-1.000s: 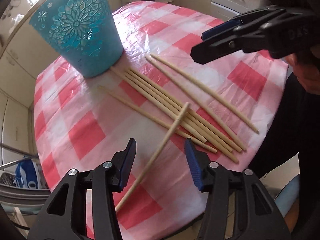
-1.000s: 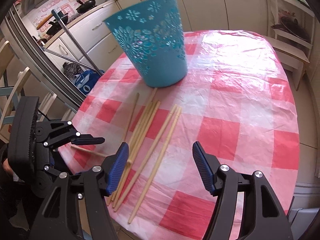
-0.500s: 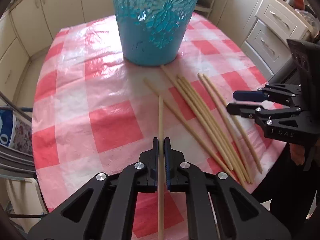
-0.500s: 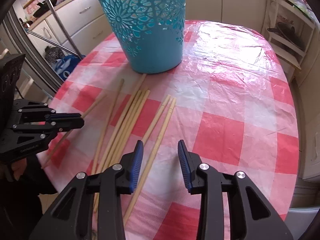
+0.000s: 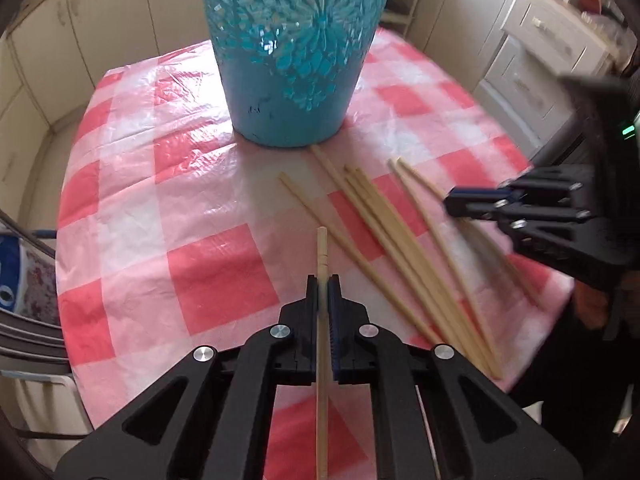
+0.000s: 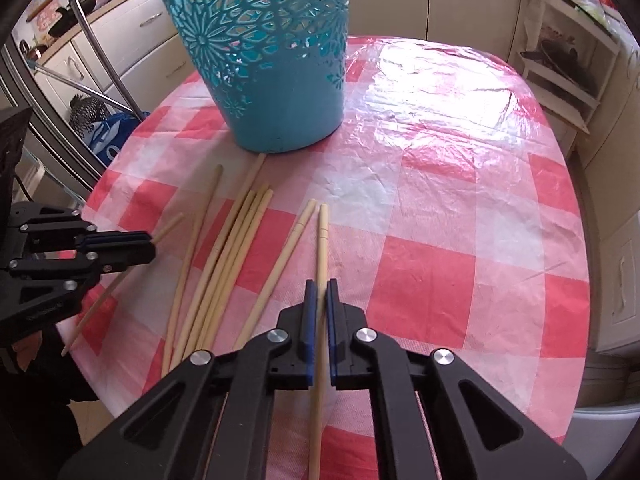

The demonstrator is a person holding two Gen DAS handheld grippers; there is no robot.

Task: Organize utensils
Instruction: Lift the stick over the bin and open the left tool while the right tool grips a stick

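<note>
The left gripper (image 5: 323, 280) has just clamped onto one chopstick (image 5: 321, 248); the right gripper (image 6: 320, 286) has just closed on another chopstick (image 6: 322, 240). The remaining chopsticks (image 6: 224, 256) lie fanned near the table's (image 6: 460, 200) near edge, reaching toward the teal basket (image 6: 276, 80) farther in.
</note>
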